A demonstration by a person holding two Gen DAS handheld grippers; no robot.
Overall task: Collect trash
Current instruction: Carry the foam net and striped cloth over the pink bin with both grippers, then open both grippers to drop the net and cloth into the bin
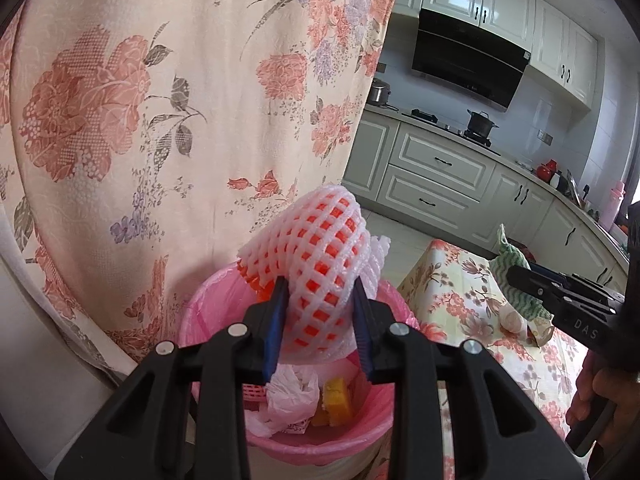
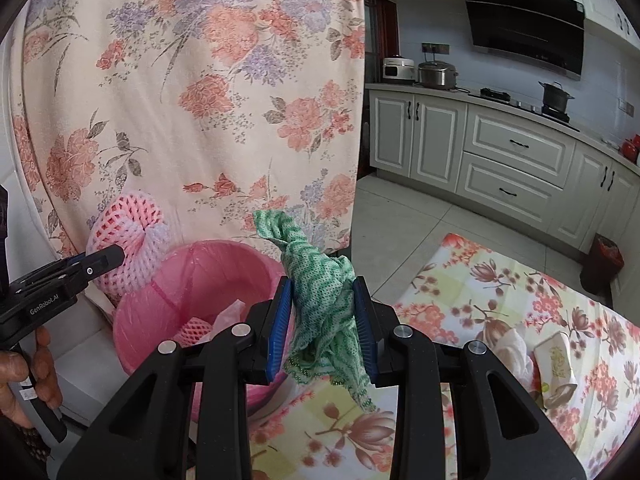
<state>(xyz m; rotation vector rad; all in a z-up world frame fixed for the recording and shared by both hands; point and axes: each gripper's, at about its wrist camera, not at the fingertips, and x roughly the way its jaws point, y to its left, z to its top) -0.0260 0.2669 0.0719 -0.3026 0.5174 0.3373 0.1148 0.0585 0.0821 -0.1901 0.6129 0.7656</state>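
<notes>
Curtain fabric, cream with pink and lilac flowers (image 1: 180, 120), hangs at far left. Next, the left gripper (image 1: 320, 320) pinches a white foam fruit net over an orange object (image 1: 316, 248) above the pink-lined round bin (image 1: 208, 300), which holds scraps. Rightward, over the floral tablecloth (image 2: 500, 300), the right gripper (image 2: 324, 320) clamps a crumpled green wavy-patterned cloth (image 2: 320, 280).

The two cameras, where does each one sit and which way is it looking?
Left wrist: sits on the left gripper, looking down along its jaws at the foam net over the pink bin; a hand shows at right.
Right wrist: sits on the right gripper, looking at the green cloth by the floral table; a hand shows at left.
Shared: bin, net, cloth, curtain, kitchen cabinets.
</notes>
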